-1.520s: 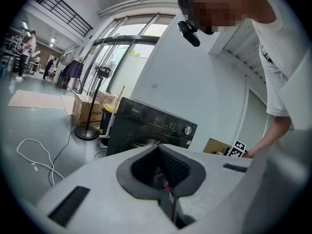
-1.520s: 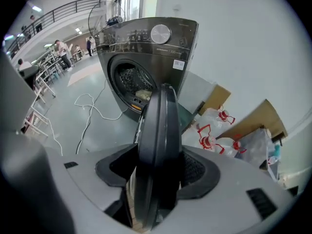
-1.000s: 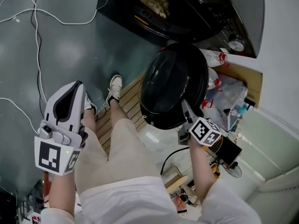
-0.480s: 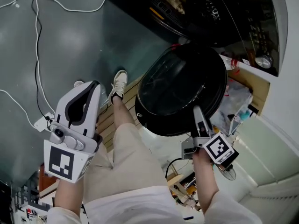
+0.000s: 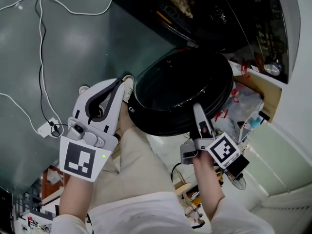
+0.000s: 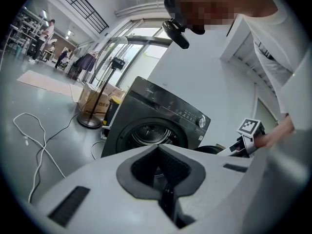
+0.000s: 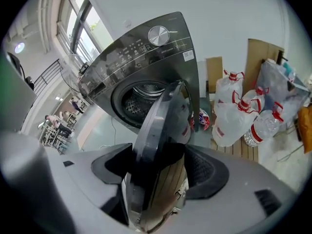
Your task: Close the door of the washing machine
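In the head view, our left tool point(image 5: 123, 82) hangs over the grey floor point(image 5: 73, 43), just left of the round dark door point(image 5: 180, 96), its two white fingers lying together at the tips. Our right tool point(image 5: 199, 112) reaches up from below onto the lower right rim of that door. The door stands swung out from the black washing machine point(image 5: 229, 18), whose open drum point(image 5: 178, 6) shows some pale laundry inside. A white cable point(image 5: 41, 57) trails across the floor at the left. In the left gripper view, the jaws meet along a dark seam with nothing between them, and past them we see the front of the washing machine with its drum mouth uncovered. A slice of the door shows to its right, with the marker cube point(image 6: 248, 126) of the right tool beside it. A stand fan point(image 6: 97, 106) and cardboard boxes point(image 6: 92, 95) sit farther back on the left. In the right gripper view, the jaws stand wide apart and have just been opening. The door's edge runs between them, close against the left pad and with a gap to the right pad, so they do not clamp it. Beyond, the door leans half open in front of the drum, and big water bottles point(image 7: 229, 116) stand on wooden slats point(image 7: 243, 152) at the right.
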A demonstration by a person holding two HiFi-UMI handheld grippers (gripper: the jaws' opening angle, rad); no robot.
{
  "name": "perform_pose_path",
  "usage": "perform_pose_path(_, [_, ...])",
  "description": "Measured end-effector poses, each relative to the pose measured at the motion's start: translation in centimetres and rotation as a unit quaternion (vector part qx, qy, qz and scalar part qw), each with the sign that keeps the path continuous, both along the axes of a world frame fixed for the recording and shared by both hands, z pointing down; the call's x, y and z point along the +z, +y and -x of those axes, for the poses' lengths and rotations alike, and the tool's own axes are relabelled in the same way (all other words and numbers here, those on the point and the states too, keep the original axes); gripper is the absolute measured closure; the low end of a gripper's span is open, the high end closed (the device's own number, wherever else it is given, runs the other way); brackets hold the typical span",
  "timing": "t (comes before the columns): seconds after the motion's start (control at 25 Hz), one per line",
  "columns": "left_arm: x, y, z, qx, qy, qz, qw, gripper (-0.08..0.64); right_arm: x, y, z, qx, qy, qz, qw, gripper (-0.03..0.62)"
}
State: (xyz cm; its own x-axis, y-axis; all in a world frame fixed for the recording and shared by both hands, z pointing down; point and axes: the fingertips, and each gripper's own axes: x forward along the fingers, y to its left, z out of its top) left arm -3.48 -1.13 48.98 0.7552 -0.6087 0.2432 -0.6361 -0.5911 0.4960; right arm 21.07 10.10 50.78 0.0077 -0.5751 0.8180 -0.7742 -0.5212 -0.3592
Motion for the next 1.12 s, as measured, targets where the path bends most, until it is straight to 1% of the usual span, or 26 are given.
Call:
perform_pose_path(0.12, [-0.4,-1.0,-1.2,0.003,0.003,0.002,1.0,0.557,0.1,-0.7,0.5,0.01,-0.008,0.017,1.0,0.276])
perform_pose_path(0.24, [-0.6,-2.0,-1.6,-0.001,0.004,0.008,1.0,0.557,0.2,-2.0,1.1,0.003,-0.026,0.024,0.999,0.272])
perform_pose_path(0.44, [-0.8,-2.7,-0.7,-0.022,0.0,0.017,0.9996,0.557,0.1,-3.2,1.9,0.001,-0.054,0.027,0.998,0.262])
perform_pose_path(0.56, [-1.4,-3.2,-0.5,-0.029,-0.002,0.016,0.9995,0.557,0.0,-4.2,2.4,0.0,-0.073,0.026,0.997,0.259])
perform_pose_path(0.72, [-2.3,-3.6,-0.3,-0.034,-0.006,0.015,0.9993,0.557,-0.1,-5.4,2.8,-0.021,-0.095,0.029,0.995,0.259])
perform_pose_path(0.84, [-2.8,-3.9,0.1,-0.042,-0.009,0.015,0.999,0.557,0.0,-6.9,3.3,-0.024,-0.112,0.023,0.993,0.259])
perform_pose_path(1.04, [-3.7,-4.2,0.6,-0.051,-0.016,0.011,0.9985,0.557,-0.3,-9.1,3.9,-0.006,-0.133,0.006,0.991,0.252])
perform_pose_path(1.12, [-4.1,-4.5,0.9,-0.058,-0.018,0.01,0.9981,0.557,-0.5,-9.9,4.2,-0.011,-0.138,0.001,0.99,0.252])
